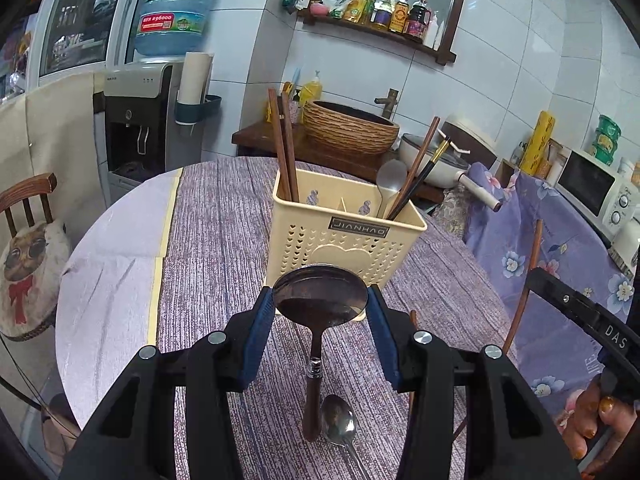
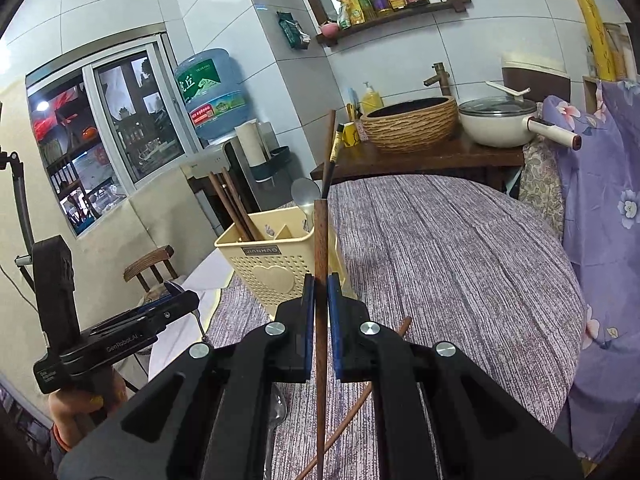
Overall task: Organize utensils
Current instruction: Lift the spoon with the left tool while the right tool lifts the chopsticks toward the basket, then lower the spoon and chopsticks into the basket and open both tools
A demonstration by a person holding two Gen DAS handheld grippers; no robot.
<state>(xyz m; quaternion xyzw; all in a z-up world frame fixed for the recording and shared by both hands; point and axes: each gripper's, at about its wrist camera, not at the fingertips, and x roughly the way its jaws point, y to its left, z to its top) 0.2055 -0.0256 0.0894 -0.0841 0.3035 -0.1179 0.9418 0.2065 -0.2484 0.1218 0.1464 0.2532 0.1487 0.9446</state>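
Note:
My left gripper is shut on the round metal bowl of a wooden-handled spoon, whose handle hangs down toward the table. In front stands a cream utensil basket with brown chopsticks in its left compartment and a spoon and more chopsticks in its right one. A small metal spoon lies on the cloth below. My right gripper is shut on an upright wooden chopstick just before the basket. Another chopstick lies on the table under it.
The round table has a purple striped cloth. A chair with a cushion stands at its left, a floral-covered chair at its right. Behind are a water dispenser, a woven basin and a lidded pot.

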